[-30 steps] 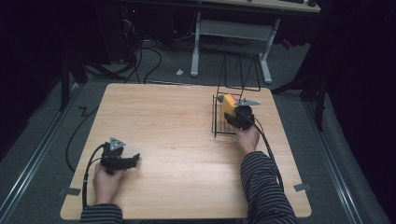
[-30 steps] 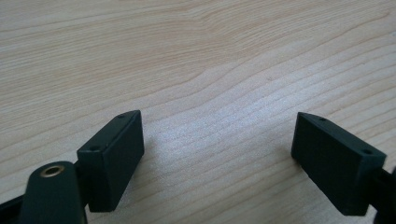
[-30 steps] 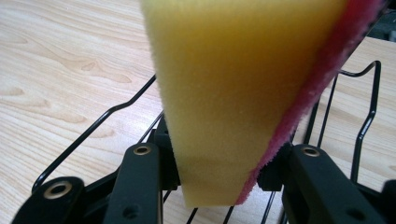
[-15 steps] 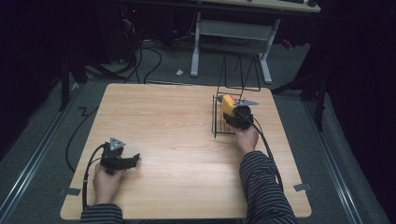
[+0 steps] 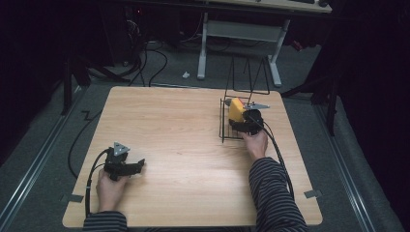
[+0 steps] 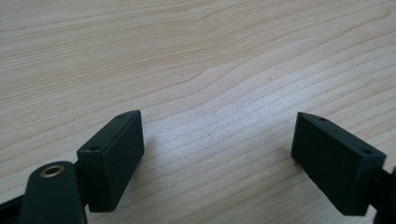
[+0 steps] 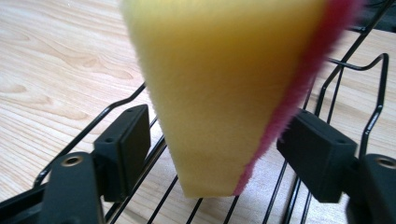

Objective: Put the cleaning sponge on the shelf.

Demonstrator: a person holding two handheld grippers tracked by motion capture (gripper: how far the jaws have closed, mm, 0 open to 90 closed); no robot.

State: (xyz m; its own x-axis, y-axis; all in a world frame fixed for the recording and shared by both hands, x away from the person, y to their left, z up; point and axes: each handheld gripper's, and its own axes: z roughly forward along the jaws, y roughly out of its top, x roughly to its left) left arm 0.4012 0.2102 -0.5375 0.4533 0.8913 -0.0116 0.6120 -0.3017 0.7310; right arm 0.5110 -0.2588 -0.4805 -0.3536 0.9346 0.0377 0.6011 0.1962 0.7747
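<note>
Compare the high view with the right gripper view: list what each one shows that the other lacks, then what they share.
High view alone: the person's striped sleeve, the left claw resting near the table's front left, and the desk frame behind the table. Right gripper view alone: the sponge's pink scouring edge, and the right claw with its jaws just opened, both clear of the sponge. Shared: yellow sponge, black wire rack, wooden table.

Surface (image 5: 183, 145): pale wood grain, rounded corners, in front of me.
On it: black wire rack (image 5: 231, 126), far right side, near my right hand.
</note>
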